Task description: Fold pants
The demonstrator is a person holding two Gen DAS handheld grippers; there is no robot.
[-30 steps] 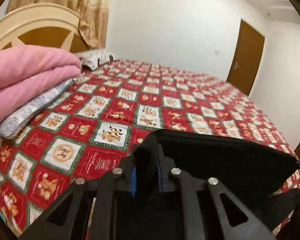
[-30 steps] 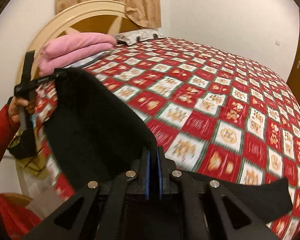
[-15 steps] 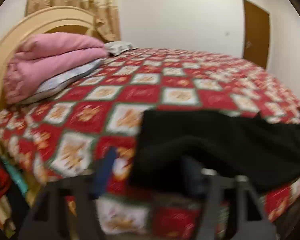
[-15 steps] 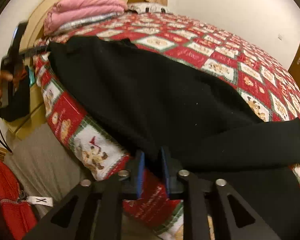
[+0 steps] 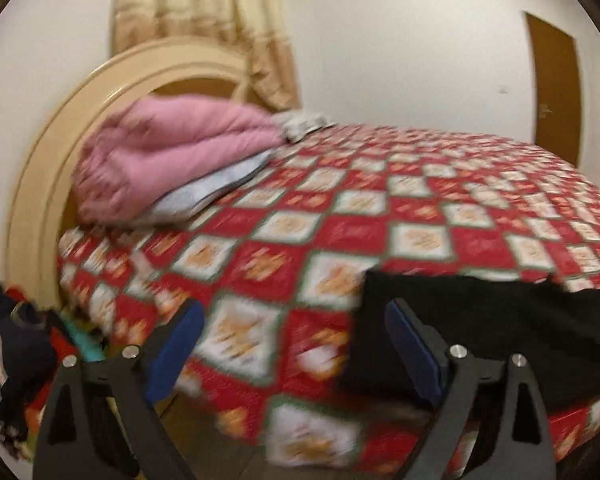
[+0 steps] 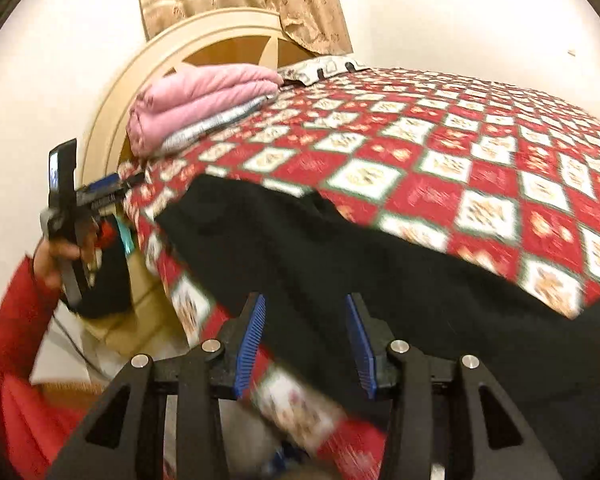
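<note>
We see black pants (image 6: pixel 380 272) on a bedspread (image 6: pixel 480 152) with red and white squares and green lines. At the upper left lies a pink blanket (image 5: pixel 168 152). The headboard (image 6: pixel 140 84) is cream, the curtain (image 5: pixel 204 20) beige, the door (image 5: pixel 556 92) brown.

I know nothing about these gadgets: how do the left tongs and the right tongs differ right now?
The left tongs gape wider than the right tongs. The left tongs frame mostly the red quilt, with the black pants beside one finger; the right tongs look straight across the pants. Both are open, holding nothing, with blue pads.
</note>
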